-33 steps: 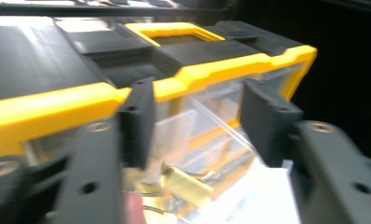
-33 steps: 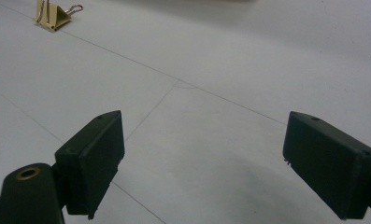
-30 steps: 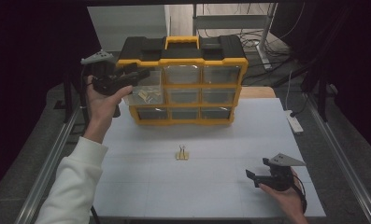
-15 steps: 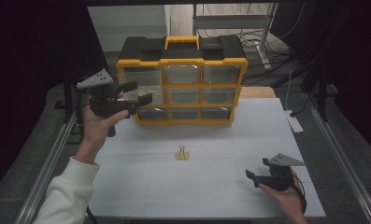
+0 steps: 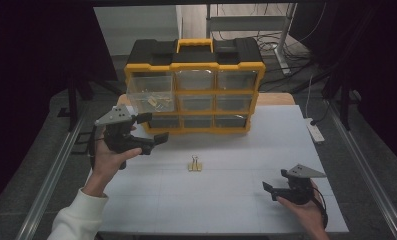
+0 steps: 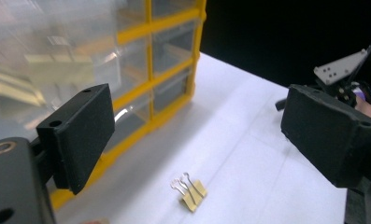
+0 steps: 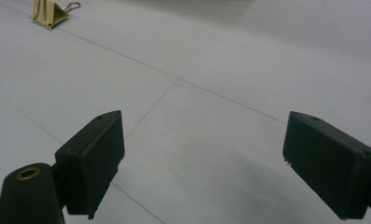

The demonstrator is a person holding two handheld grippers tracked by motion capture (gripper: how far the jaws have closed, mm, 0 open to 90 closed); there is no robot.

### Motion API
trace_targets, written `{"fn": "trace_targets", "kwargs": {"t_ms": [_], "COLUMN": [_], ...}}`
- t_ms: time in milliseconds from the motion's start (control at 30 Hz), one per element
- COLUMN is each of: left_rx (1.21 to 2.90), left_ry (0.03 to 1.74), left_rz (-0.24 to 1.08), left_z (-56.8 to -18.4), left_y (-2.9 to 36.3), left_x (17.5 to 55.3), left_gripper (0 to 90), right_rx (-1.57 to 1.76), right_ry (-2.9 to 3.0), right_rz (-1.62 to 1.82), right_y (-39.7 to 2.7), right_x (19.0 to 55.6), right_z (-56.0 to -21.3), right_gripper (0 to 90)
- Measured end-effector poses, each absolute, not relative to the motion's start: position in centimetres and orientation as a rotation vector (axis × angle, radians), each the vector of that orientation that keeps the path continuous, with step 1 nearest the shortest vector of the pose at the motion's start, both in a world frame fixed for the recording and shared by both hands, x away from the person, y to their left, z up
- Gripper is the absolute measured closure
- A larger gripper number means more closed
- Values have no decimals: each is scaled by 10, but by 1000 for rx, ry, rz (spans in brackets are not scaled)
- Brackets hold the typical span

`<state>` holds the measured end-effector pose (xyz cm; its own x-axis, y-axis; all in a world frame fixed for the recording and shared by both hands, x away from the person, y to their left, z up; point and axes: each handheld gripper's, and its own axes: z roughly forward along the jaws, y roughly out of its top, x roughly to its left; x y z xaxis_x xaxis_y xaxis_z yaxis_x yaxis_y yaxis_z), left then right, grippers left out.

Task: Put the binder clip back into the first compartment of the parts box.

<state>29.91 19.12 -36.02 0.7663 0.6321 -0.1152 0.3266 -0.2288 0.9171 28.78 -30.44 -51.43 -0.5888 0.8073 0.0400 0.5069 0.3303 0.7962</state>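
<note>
My left gripper (image 5: 148, 129) hangs above the bench (image 5: 226, 210) in front of the organizer (image 5: 195, 90), its jaws having just been opening; they now stand wide with nothing between them. The binder clip (image 5: 194, 164) lies flat on the bench, ahead of and below this gripper, well apart from it, wire handles up. The top-left drawer (image 5: 151, 92) sticks out of the organizer just beside my hand (a few small pieces lie inside). My worry is clipping that drawer with the gripper's body as I swing down. The clip is small and low too, so I could pinch the springy handles and flick it away. My right gripper (image 5: 276, 191) rests near the bench's edge, jaws wide and empty.
</note>
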Motion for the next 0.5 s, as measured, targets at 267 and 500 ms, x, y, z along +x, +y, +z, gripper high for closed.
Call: {"fn": "trace_targets", "kwargs": {"t_ms": [267,500], "left_rx": [1882,1976], "left_ry": [797,851], "left_rz": [292,223], "left_z": [-394,-426], "left_y": [182,176], "left_x": [303,317], "left_gripper": [95,94], "right_rx": [1168,1166], "right_ry": [2239,2238], "right_rz": [1138,1140], "right_y": [-305,-305], "right_x": [288,288], "right_z": [-514,-515], "right_gripper": [131,132]}}
